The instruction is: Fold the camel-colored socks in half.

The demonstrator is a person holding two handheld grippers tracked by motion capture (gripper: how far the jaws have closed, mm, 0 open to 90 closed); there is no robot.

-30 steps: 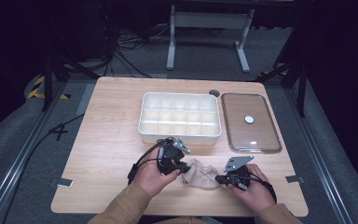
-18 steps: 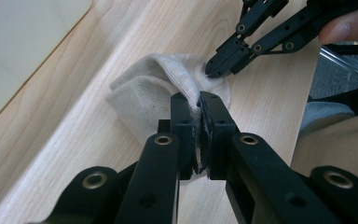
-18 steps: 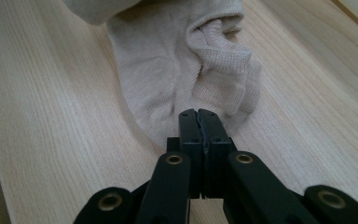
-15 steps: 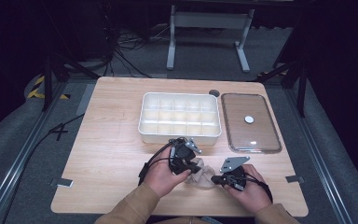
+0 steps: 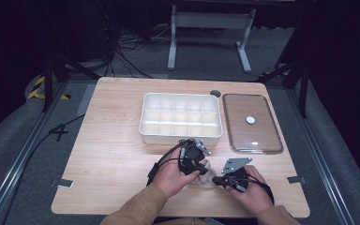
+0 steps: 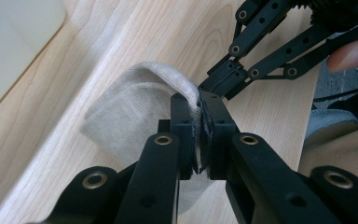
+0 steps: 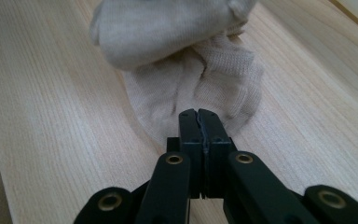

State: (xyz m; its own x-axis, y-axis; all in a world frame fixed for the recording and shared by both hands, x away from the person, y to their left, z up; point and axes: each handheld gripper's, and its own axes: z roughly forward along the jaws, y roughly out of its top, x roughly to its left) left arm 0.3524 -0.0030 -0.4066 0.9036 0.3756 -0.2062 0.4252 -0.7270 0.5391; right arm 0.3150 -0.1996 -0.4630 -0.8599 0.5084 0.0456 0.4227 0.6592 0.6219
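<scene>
Two tools: both are clamped on one sock.
Left tool: sock's folded edge is pinched.
Right tool: sock's near edge is pinched.
Sock: laid crumpled on the surface, near the tray.

No text, label, brand, number or sign can be read anywhere in these pictures.
</scene>
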